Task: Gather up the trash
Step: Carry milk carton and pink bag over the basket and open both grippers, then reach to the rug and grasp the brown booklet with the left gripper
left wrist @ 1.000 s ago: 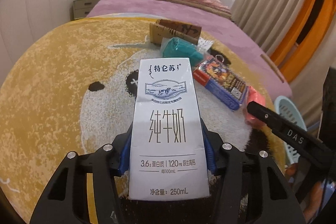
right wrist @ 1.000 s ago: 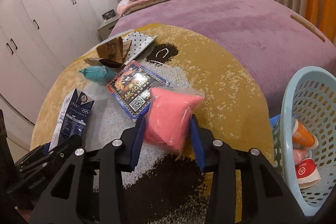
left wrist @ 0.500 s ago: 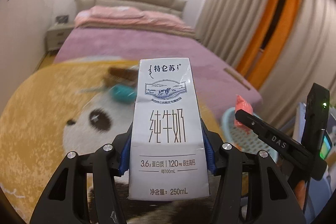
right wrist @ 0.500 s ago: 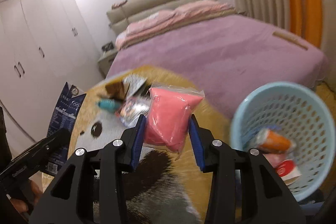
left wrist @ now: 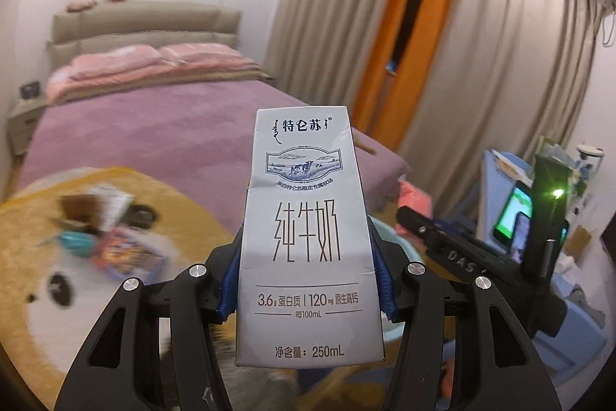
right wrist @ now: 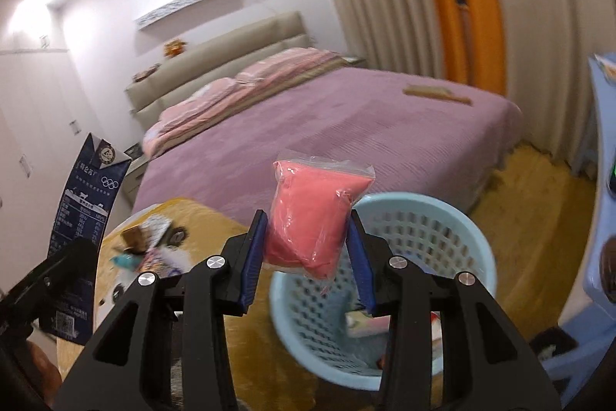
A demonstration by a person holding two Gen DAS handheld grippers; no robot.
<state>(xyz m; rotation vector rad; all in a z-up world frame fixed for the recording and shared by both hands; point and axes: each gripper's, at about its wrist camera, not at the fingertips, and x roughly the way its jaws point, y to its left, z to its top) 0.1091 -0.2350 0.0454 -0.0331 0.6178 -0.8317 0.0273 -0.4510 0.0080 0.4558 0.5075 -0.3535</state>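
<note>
A wide bed [right wrist: 346, 126] under a soft mauve quilted cover fills the back of the room, with pink folded bedding against a padded beige headboard. On the floor before it lies a round shaggy yellow rug [left wrist: 34, 241] bearing a white panda face with black patches.

A pale blue plastic basket [right wrist: 473, 257], round with a lattice of small square holes, stands on the floor just beyond the right hand-held gripper [right wrist: 308, 249]; a few wrappers show inside, blurred.

The milk carton [left wrist: 308, 230], a tall flat-sided grey-white paper box with printed characters and a little farm scene, stands upright, clamped at its lower half between the blue pads of the left hand-held gripper [left wrist: 306, 280]. From the right wrist view its dark blue back panel shows at the left edge.

The pink bag [right wrist: 312, 214], a soft, lumpy pink mass in crinkled clear plastic, is pinched by the right hand-held gripper and hangs over the near rim of the basket.

On the rug, well apart from the basket, lies a blurred cluster: a brown cardboard piece [left wrist: 79, 214], a teal wad [left wrist: 75, 242] and a glossy colourful packet [left wrist: 127, 253].
</note>
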